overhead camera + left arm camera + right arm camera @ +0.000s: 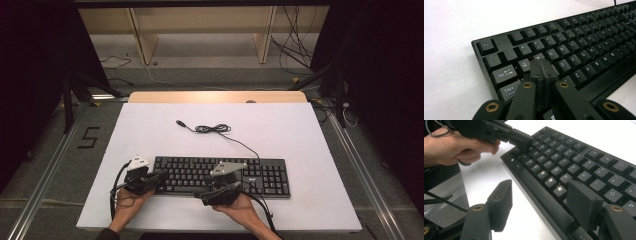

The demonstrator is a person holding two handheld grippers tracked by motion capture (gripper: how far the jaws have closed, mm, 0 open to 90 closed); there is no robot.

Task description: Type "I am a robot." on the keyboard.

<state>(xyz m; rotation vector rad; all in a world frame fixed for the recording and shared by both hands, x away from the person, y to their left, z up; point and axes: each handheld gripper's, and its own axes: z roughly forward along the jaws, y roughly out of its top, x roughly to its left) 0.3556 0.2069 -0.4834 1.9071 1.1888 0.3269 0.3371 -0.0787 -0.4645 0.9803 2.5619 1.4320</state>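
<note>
A black keyboard [270, 177] [574, 50] [574, 165] lies flat on the white table top, near the front edge. My left gripper [161, 176] [541, 65] [525, 141] is shut, its two jaws pressed together with nothing between them. Its tip sits at the keys between Q and E; I cannot tell whether it touches them. My right gripper [206, 186] [541, 202] is open over the keyboard's front edge near the N key. One jaw hangs over the table and the other over the keys.
The keyboard's black cable [212, 129] lies coiled on the white board [150, 125] behind it, ending in a loose USB plug [180, 122]. A person's hands hold both grippers at the front edge. Dark floor and metal rails flank the table.
</note>
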